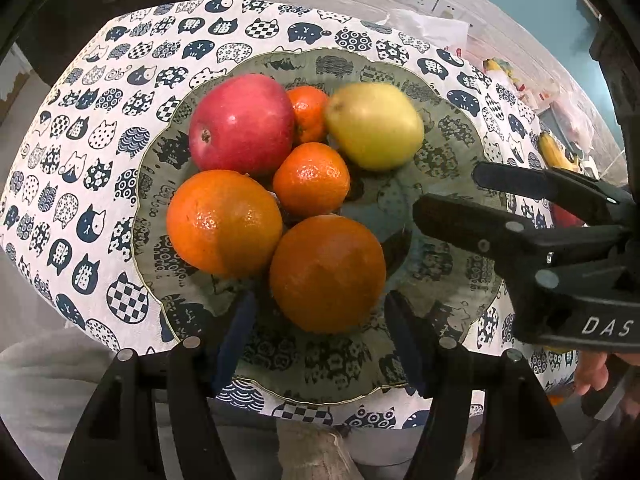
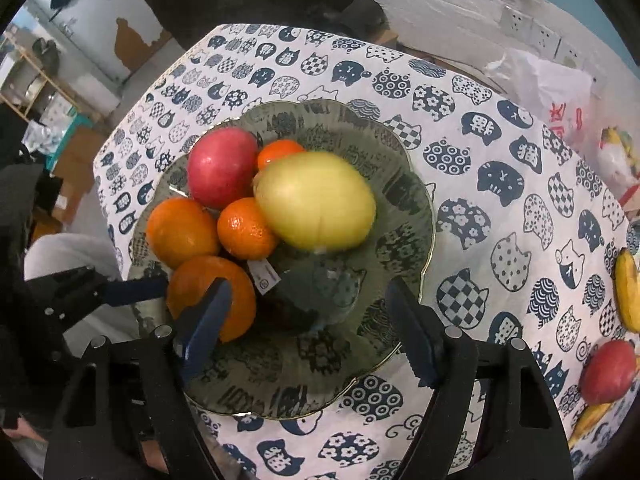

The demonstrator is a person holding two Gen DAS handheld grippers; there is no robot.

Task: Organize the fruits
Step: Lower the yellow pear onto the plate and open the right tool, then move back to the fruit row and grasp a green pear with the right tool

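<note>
A ruffled glass plate (image 1: 452,148) (image 2: 404,200) on the cat-print tablecloth (image 2: 500,168) holds a red apple (image 1: 240,124) (image 2: 222,166), a yellow-green pear (image 1: 374,126) (image 2: 316,200), two tangerines (image 1: 311,179) (image 1: 308,114) and two oranges (image 1: 224,222) (image 1: 327,274). The nearest orange rests on the plate between the fingers of my left gripper (image 1: 320,296), with a thin gap on its left side. From the right, my right gripper (image 1: 446,191) (image 2: 308,286) hangs open over the plate's bare part, holding nothing. The pear looks blurred in the right wrist view.
Bananas (image 2: 628,292) and another red apple (image 2: 610,372) lie on the cloth right of the plate. A plastic bag (image 2: 552,80) sits at the far right corner. A small paper label (image 2: 264,276) lies in the plate. A person's hand (image 1: 592,372) grips the right tool.
</note>
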